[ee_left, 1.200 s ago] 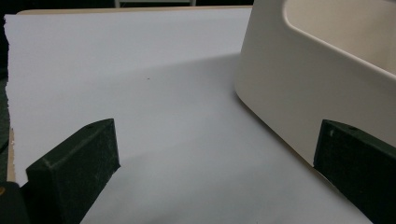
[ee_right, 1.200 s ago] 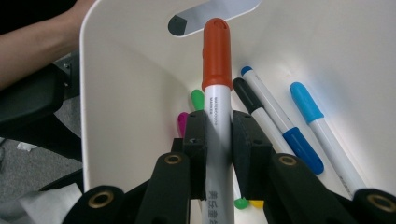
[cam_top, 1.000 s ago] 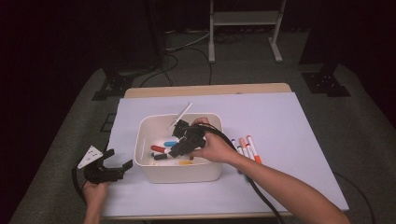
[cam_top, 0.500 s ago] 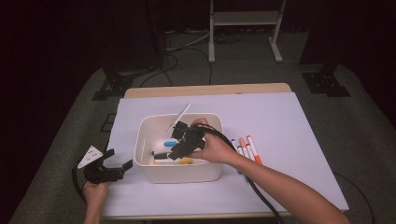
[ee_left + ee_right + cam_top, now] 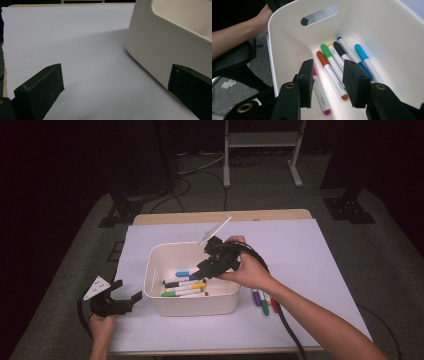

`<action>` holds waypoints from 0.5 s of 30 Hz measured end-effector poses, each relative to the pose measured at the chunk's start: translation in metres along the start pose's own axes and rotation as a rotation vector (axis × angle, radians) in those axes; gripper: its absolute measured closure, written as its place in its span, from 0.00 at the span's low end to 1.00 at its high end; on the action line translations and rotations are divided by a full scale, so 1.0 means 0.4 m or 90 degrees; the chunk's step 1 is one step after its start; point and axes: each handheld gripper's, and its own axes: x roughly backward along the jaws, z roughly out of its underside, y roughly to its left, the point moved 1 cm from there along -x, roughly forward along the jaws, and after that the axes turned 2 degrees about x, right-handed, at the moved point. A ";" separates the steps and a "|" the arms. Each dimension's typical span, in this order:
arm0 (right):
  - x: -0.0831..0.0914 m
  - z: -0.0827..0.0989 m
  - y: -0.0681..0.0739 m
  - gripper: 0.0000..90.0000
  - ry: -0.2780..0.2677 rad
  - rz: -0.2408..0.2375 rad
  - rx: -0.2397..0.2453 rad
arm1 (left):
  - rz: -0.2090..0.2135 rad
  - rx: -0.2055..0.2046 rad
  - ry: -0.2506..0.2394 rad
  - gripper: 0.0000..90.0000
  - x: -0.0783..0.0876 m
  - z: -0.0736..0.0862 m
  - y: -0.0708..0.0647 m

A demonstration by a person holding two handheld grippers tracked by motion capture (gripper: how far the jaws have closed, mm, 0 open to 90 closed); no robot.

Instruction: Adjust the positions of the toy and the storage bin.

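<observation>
A white bin (image 5: pixel 190 304) stands mid-table with several coloured markers (image 5: pixel 184 288) lying on its floor. My right gripper (image 5: pixel 205 268) hovers over the bin's right half, pointing down into it. Its jaws have just been opening and nothing is between them. In the right gripper view that gripper (image 5: pixel 329 83) stands open above the markers: orange (image 5: pixel 331 75), green, black, blue and a pink one (image 5: pixel 321 97) by the bin wall (image 5: pixel 372 25). My left gripper (image 5: pixel 126 291) rests open on the table left of the bin. From the left gripper view it (image 5: pixel 112 85) spans bare paper beside the bin (image 5: pixel 155 47).
Three more markers (image 5: pixel 264 301) lie on the white sheet (image 5: pixel 320 265) right of the bin, under my right forearm. A black cable (image 5: pixel 287 330) trails from the right gripper toward the table's front edge. Dark floor, cables and a stand (image 5: pixel 260 150) lie beyond the table.
My right gripper has lifted from the bin floor toward the bin's back right, and its jaws have parted. More markers now show in the bin. My left gripper has kept still.
</observation>
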 end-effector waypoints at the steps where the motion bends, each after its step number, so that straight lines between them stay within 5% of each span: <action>1: 0.021 0.008 -0.006 0.65 -0.007 0.008 -0.002 | 0.000 0.000 0.000 0.00 0.000 0.000 0.000; 15: 0.187 0.141 -0.064 0.63 -0.061 0.074 -0.078 | -0.001 -0.005 0.005 0.00 -0.001 0.000 0.000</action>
